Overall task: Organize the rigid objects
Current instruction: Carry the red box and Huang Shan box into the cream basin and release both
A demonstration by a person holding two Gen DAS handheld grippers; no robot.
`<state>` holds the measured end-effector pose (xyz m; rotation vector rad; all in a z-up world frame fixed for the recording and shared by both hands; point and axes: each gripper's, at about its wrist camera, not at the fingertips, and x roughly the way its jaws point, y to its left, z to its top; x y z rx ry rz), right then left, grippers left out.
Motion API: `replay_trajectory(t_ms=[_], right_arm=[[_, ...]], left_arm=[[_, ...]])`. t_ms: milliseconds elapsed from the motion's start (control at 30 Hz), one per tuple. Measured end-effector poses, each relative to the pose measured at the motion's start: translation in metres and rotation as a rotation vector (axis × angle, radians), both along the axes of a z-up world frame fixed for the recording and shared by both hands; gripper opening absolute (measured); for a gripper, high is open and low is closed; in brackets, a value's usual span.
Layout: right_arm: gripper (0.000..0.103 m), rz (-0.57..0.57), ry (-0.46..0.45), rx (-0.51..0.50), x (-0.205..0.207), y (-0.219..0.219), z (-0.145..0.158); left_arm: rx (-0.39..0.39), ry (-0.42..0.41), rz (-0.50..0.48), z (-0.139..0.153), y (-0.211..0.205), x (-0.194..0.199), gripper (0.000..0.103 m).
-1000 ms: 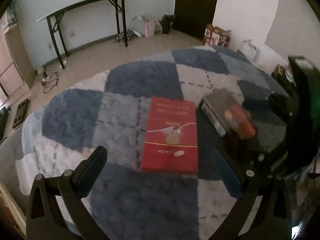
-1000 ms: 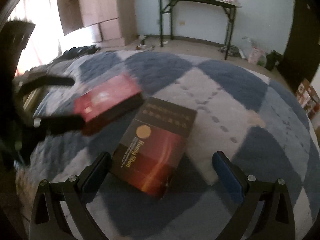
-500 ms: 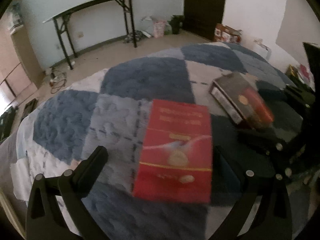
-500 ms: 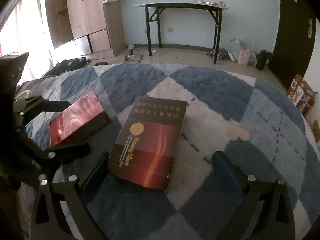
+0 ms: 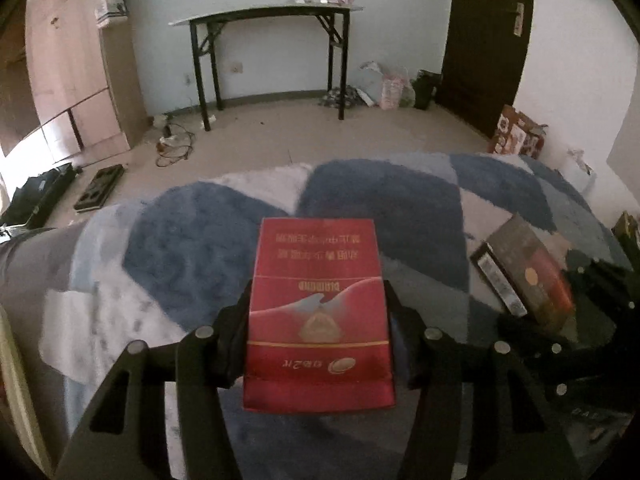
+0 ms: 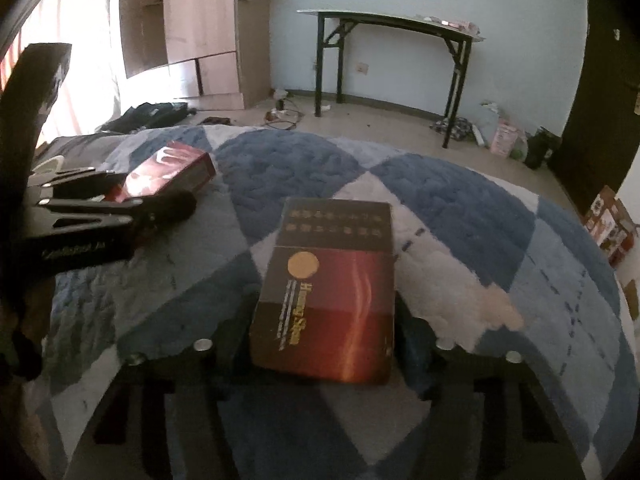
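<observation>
A red box [image 5: 318, 312] lies flat on the blue-and-white checked blanket [image 5: 192, 248]. My left gripper [image 5: 317, 302] straddles its near half, jaws closing, pads against both long sides. To its right lies a dark brown-and-red box [image 6: 328, 296], with my right gripper [image 6: 326, 316] around its near end, jaws closing and touching its sides. In the right wrist view the red box [image 6: 168, 172] and the left gripper [image 6: 120, 208] show at the left. The left wrist view has the dark box [image 5: 524, 272] and the right gripper [image 5: 592, 300] at the right edge.
The blanket covers a bed whose far edge drops to a tiled floor. Beyond it stand a black folding table [image 5: 272, 16], a wooden wardrobe [image 6: 200, 32] and a dark door [image 5: 488, 40]. Bags [image 5: 392, 88] and cables lie on the floor.
Both grippers moved forward over their boxes and their jaws closed in from wide open onto the box sides. The left gripper also rolled, so the red box now lies squarely between its fingers.
</observation>
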<state>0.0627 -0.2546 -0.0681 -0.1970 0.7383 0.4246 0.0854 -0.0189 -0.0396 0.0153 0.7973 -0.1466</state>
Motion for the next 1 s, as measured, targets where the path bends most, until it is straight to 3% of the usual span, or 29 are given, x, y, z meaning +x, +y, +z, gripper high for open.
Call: replay_trajectory(t_ms=[267, 467, 600, 800, 867, 1000], right_arm=[[0.055, 0.047, -0.033, 0.076, -0.012, -0.005, 0.007], [0.055, 0.184, -0.080, 0.137, -0.040, 0.013, 0.032], [0.055, 0.320, -0.067, 0.191, -0.055, 0.048, 0.054], [0.055, 0.609, -0.045, 0.207, -0.065, 0.164, 0.092], [0.055, 0.673, -0.042, 0.187, -0.064, 0.201, 0.095], [0.055, 0.770, 0.005, 0.139, -0.053, 0.276, 0.091]], left_arm=[[-0.026, -0.095, 0.100, 0.037, 0.038, -0.016, 0.058], [-0.018, -0.265, 0.427, 0.114, 0.123, -0.073, 0.058], [-0.044, -0.287, 0.663, 0.139, 0.195, -0.128, 0.058], [-0.142, -0.263, 0.962, 0.123, 0.293, -0.200, 0.058], [-0.179, -0.240, 0.994, 0.110, 0.313, -0.208, 0.058], [-0.237, -0.089, 1.015, 0.067, 0.348, -0.205, 0.058]])
